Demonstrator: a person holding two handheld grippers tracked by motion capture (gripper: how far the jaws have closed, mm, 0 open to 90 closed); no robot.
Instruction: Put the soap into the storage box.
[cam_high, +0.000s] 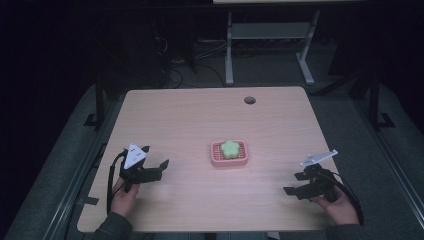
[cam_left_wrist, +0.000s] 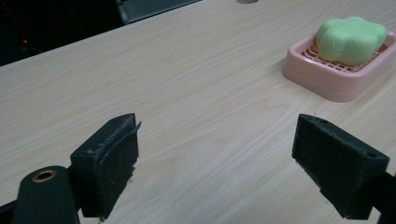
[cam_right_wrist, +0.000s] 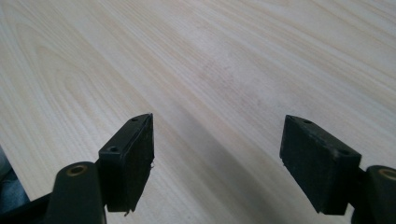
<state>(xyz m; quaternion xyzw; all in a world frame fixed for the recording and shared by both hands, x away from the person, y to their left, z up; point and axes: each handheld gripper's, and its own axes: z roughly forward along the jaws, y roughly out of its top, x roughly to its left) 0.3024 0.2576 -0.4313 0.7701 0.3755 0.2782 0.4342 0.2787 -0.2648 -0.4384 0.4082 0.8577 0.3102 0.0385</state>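
Observation:
A green flower-shaped soap (cam_high: 230, 148) lies in a pink soap dish (cam_high: 216, 158) near the middle of the wooden table (cam_high: 200, 115). In the left gripper view the soap (cam_left_wrist: 350, 39) and its dish (cam_left_wrist: 327, 81) sit at the upper right, well beyond the jaws. My left gripper (cam_high: 155, 158) rests at the table's left front, open and holding nothing, its jaws spread wide (cam_left_wrist: 217, 163). At the right front my right gripper (cam_high: 294, 183) is open too, with bare tabletop between its jaws (cam_right_wrist: 217, 161).
A round cable hole (cam_high: 249, 100) is cut near the table's far edge. Beyond the table stand a white desk frame (cam_high: 270, 35) and cables on a dark floor. Bare wood lies between each gripper and the dish.

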